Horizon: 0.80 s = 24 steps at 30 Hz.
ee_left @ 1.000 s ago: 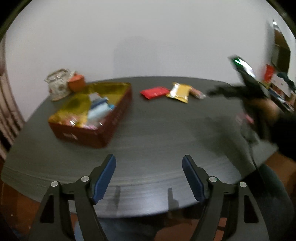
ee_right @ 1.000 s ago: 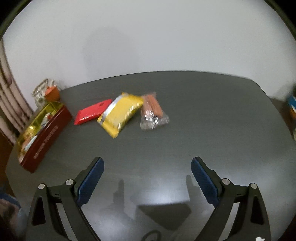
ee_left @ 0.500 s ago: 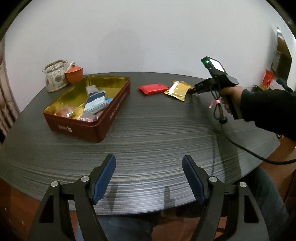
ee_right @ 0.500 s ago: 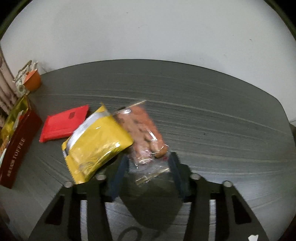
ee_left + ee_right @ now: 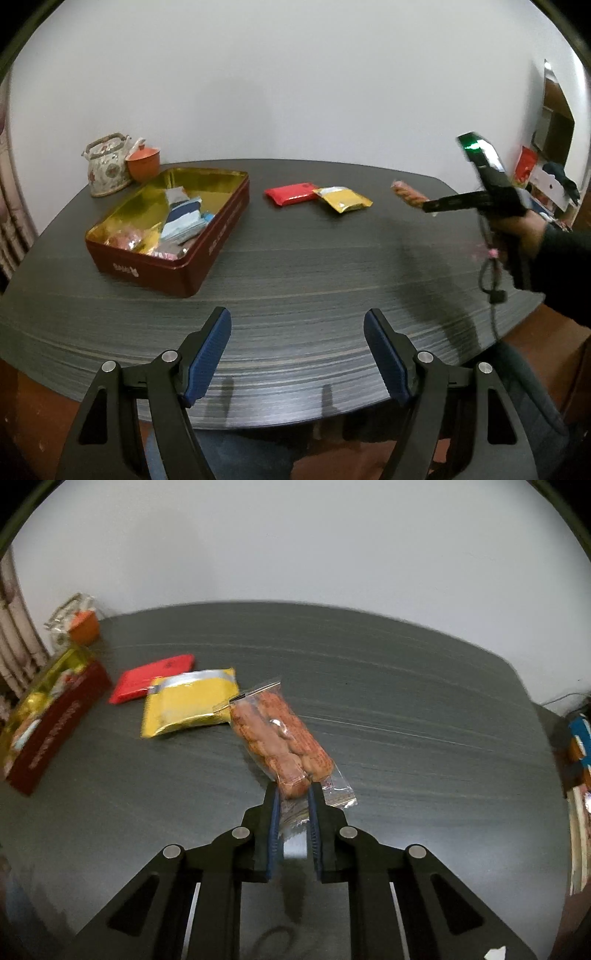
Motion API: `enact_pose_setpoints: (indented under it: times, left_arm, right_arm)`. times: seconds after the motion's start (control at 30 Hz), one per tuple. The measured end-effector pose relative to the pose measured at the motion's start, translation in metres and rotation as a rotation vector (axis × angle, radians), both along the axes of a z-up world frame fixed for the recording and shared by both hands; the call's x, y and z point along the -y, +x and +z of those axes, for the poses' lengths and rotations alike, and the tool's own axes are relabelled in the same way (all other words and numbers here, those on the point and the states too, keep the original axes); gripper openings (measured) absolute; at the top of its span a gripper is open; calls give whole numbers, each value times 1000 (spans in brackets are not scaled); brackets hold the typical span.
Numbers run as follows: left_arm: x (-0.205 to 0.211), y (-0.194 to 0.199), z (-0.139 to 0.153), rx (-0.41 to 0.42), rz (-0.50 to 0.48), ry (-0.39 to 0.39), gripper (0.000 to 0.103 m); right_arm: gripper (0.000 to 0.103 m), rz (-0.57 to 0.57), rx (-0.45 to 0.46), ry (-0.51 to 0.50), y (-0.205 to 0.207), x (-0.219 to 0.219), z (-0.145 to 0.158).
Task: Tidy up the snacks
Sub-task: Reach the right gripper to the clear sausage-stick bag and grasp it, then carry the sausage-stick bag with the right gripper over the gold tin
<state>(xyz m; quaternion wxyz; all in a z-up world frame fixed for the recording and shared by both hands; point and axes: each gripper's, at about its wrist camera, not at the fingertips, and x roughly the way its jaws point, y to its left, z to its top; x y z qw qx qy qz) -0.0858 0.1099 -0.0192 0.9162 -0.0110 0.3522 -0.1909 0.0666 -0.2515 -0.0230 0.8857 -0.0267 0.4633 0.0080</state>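
My right gripper is shut on the near end of a clear packet of orange-brown snacks, lifted off the dark table. From the left wrist view that packet hangs in the air at the tip of the right gripper, right of the other snacks. A yellow packet and a red packet lie on the table. The open red tin holds several snacks. My left gripper stands open near the table's front edge, nothing between its fingers.
A patterned teapot and an orange cup stand behind the tin at the back left. A person's hand and dark sleeve hold the right gripper, with a cable hanging down. Clutter sits beyond the table's right edge.
My right gripper went down over the clear snack packet, shut on its near end and lifted it off the table. The left gripper stayed open and barely moved.
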Motion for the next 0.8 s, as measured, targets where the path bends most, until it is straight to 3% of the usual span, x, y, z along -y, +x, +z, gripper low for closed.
enact_pose_setpoints:
  times: [0.13,0.27,0.47,0.6,0.8]
  left_arm:
    - [0,-1,5,-3,14,-8,75]
    - [-8,-3,15,8,54,-11,75]
    - [-47,-1,19,-22,214,-54,75]
    - [-82,6,21,-73,332,-170,75]
    - [-102,8,22,-83,401,-223,75]
  right_arm:
    - [13,-3,60,21,-17,-15,35]
    - [13,35,79,3,-19,-54,50]
    - [13,56,88,-64,2,-136,60]
    - [13,55,96,-113,6,-182,71]
    - [13,129,125,-139,8,-240,88]
